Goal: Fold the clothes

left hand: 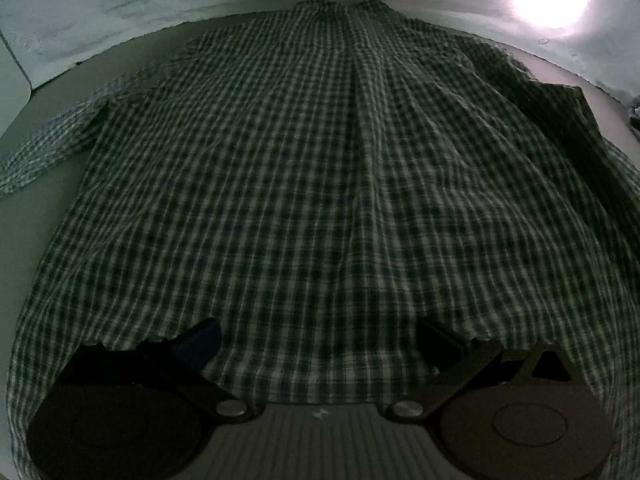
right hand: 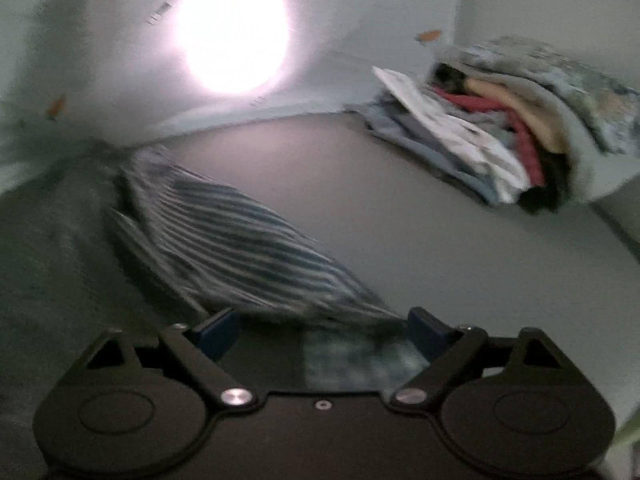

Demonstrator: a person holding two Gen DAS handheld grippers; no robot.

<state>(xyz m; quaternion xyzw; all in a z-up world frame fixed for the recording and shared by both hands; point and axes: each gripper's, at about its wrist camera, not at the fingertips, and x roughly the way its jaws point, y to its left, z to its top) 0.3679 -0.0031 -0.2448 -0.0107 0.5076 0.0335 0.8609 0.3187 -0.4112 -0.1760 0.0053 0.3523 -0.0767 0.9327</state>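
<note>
The left gripper (left hand: 320, 338) is spread wide over the near hem of the checked shirt (left hand: 320, 160) lying flat on the bench (left hand: 36, 128). The right gripper (right hand: 322, 330), also spread, straddles its sleeve (right hand: 240, 248); far right sits a clothes pile (right hand: 500, 128).

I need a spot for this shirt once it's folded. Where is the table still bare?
In the right wrist view, bare table lies between the checked shirt's sleeve and the pile of folded clothes. In the left wrist view the checked shirt is crowding nearly everything; only a bare strip borders its left sleeve.
</note>
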